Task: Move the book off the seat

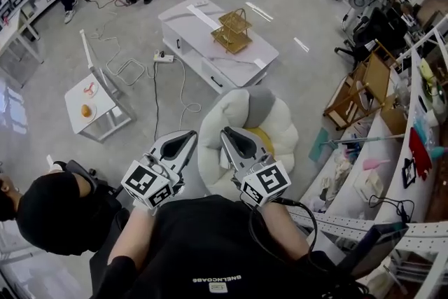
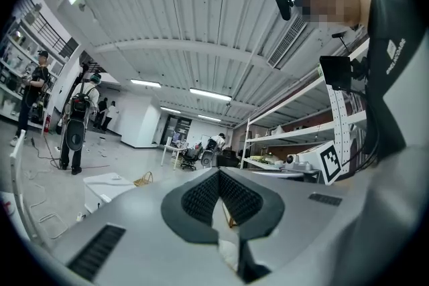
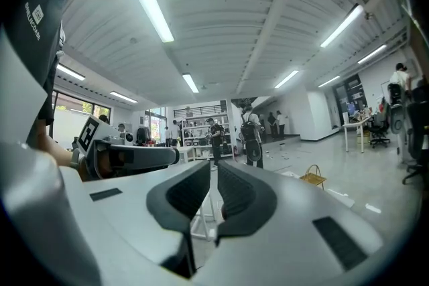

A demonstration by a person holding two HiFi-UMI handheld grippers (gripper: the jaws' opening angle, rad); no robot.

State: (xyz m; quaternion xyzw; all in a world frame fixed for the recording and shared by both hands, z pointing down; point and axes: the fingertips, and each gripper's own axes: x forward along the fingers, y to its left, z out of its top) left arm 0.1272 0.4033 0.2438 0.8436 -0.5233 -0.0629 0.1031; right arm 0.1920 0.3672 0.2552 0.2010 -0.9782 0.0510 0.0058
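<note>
Nearest the body, both tools are held level and side by side, pointing away toward the seat. The left tool point(image 1: 189, 135) is clenched, its ribbed pads meeting at the tip with nothing between them. The right tool point(image 1: 228, 132) is likewise clenched on nothing, with only a thin slit between its pads.

Just beyond and below the tips sits the seat point(image 1: 222, 112), a white, plush, petal-shaped chair with a grey cushion point(image 1: 260, 105) at its far side. A flat yellow patch on the seat, which I take for the book point(image 1: 269, 139), lies to the right of the right tool's tip and partly under that tool. The right hand is therefore the nearer one. Too little of it shows to tell its long axis.

Farther off stands a white desk point(image 1: 189, 21) carrying a gold wire rack point(image 1: 232, 30).
</note>
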